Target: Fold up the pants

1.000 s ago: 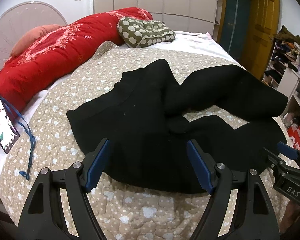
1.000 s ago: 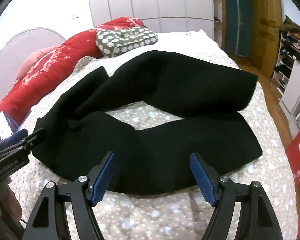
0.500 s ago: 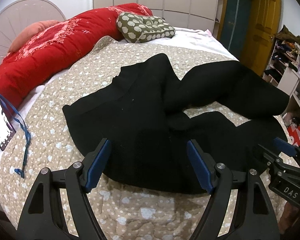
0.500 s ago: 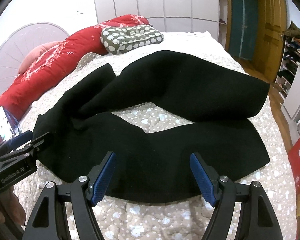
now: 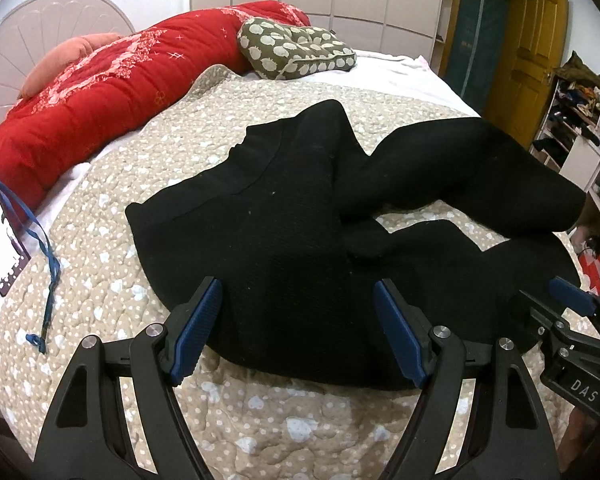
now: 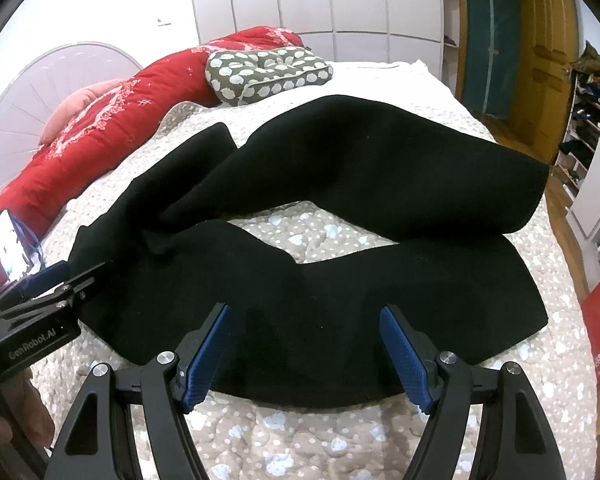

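Barely anything has shifted since a second ago: black pants (image 5: 284, 248) lie unfolded on the quilt (image 5: 112, 216) just ahead of my left claw (image 5: 298, 330) and right claw (image 6: 305, 354), both spread and empty, so folding hasn't begun.

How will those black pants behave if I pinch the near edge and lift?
The pants will probably go floppy: the legs already lie wavy and bunch at the crotch. The knit looks thick, so likely heavy for cloth, sagging between grips. It may drag on the quilt instead of sliding.
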{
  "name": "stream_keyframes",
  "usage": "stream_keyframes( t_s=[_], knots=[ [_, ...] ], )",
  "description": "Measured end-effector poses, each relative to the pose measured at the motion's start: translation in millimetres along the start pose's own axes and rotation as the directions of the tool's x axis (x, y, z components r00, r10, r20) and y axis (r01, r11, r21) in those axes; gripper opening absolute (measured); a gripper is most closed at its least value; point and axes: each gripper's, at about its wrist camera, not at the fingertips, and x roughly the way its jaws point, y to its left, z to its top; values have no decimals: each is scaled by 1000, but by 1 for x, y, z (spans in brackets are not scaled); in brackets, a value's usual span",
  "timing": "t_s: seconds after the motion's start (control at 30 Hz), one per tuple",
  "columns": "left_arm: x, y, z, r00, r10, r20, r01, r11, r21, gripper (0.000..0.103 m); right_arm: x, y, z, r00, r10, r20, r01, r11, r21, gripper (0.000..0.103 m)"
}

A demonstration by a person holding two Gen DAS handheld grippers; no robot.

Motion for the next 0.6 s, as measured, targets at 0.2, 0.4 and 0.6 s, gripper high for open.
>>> stream_keyframes(
  t_s=[0.2,0.4,0.6],
  knots=[
    [2,1,0,1000,1,-7,-1,1000,-5,79,4,2,3,1000,-6,-10,6,1000,-4,74],
    [2,2,0,1000,1,-10,-1,1000,-6,79,5,2,5,1000,-3,-14,3,1000,0,74],
    [5,7,1,1000,-1,-26,1,1000,-26,79,10,3,3,1000,-4,-29,4,1000,-3,74]
  ],
)
